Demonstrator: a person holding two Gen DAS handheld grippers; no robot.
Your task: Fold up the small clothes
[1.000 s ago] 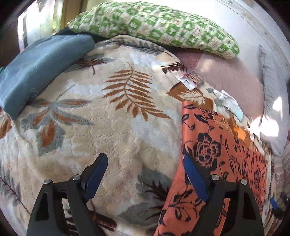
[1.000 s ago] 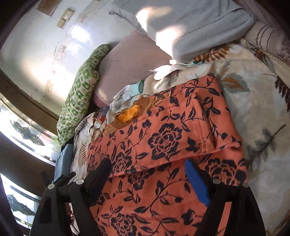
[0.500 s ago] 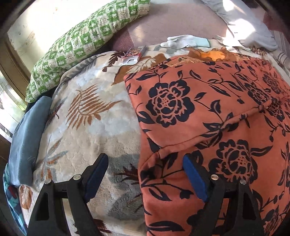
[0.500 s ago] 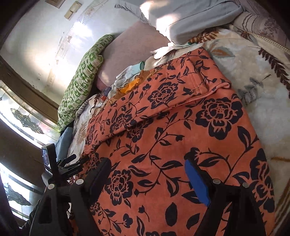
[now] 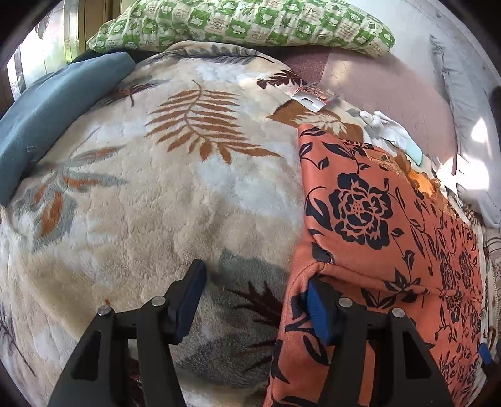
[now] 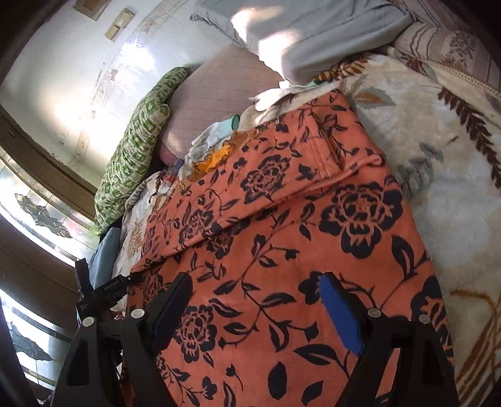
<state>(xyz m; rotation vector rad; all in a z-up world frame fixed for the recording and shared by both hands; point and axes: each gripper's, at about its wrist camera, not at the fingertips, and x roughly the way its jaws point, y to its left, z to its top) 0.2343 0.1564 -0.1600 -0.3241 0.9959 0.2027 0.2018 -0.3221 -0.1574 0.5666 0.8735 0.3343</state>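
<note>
Left gripper (image 5: 255, 300) wide, one finger under garment (image 5: 375, 219) edge; right gripper (image 6: 256, 300) wide, hovering over it. Mid-fold, I judge; next, pinch edge.

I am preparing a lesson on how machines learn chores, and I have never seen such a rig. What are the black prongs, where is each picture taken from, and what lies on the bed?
No robot here: a person holds a two-finger gripper in each hand, with a fisheye camera on each looking along its fingers. The black prongs with blue pads are those fingers.

One picture comes from the left gripper, the other from the right gripper. Both are open and hold nothing.

On the leaf-patterned blanket lies an orange garment with dark flowers, part of it already folded over. The left gripper sits at its edge, one finger touching the cloth; the right hovers above its middle. A green pillow, a blue cloth and a grey pillow lie around.
</note>
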